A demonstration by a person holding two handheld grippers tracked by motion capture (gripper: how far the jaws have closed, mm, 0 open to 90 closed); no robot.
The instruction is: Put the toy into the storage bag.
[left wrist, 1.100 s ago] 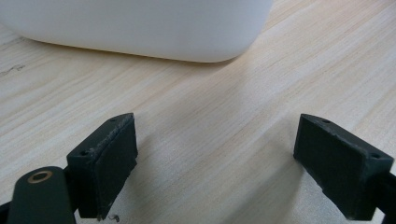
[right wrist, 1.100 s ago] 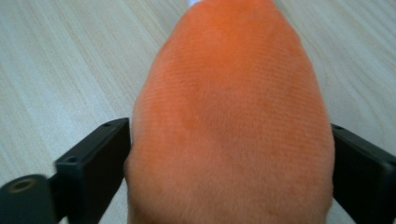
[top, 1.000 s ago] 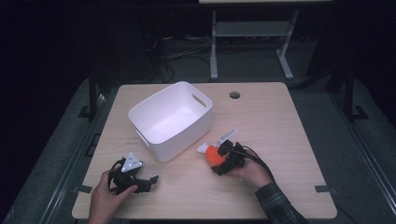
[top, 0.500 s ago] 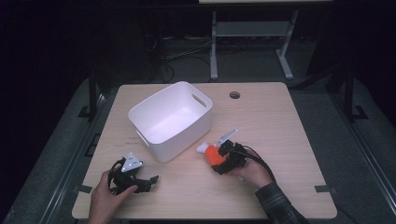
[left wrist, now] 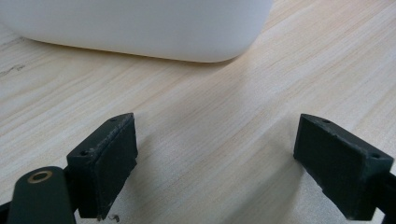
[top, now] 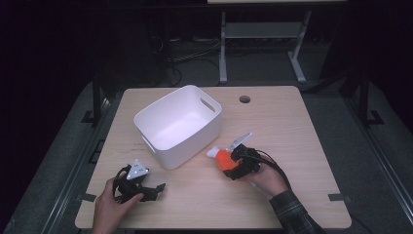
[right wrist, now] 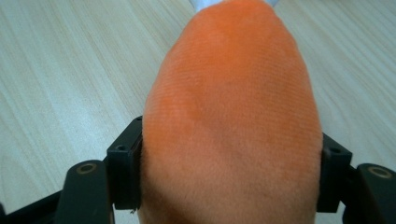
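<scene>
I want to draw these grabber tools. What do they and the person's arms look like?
Both are black. The left gripper has two blocky square pads with small screw holes, a brass-ringed hole on one arm, and a grey three-cornered plate on top. The right gripper has one too, plus a black cable. A dark checked sleeve covers the right arm.

White bin (top: 178, 126) on wooden table (top: 302, 141) (empty)
</scene>
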